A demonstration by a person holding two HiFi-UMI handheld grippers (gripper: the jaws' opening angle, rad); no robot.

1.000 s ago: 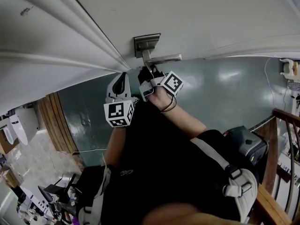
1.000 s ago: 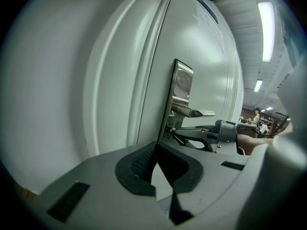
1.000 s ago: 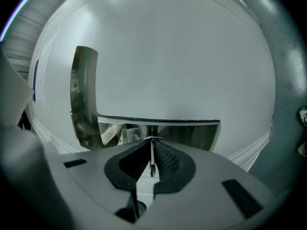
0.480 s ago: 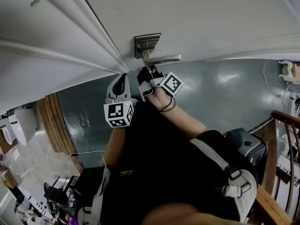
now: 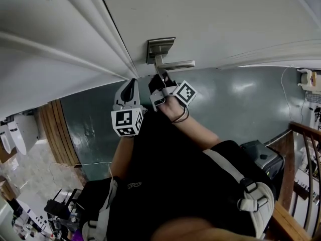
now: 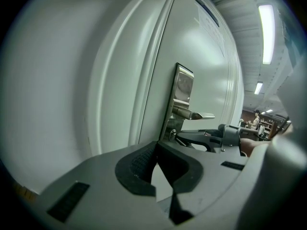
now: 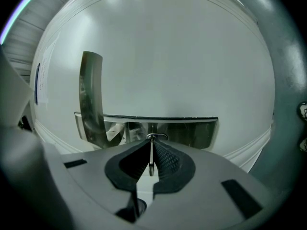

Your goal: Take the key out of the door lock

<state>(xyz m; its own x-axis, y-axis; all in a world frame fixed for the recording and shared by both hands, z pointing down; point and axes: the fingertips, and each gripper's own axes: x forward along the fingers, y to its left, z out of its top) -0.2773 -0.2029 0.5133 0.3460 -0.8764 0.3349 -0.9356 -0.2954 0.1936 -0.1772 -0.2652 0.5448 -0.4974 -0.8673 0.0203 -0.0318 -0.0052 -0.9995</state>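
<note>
The right gripper was clamped on the key, seen edge-on at lower centre. Its shaft ran straight ahead into the lock plate, apparently fully seated. The left gripper, closed and empty, hung alongside.

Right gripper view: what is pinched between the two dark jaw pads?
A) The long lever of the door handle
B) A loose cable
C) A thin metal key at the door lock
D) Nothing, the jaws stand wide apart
C: the right gripper has its pads closed on the key, seen edge-on, right in front of the metal lock plate; the handle lever stands off to the side, untouched.
</note>
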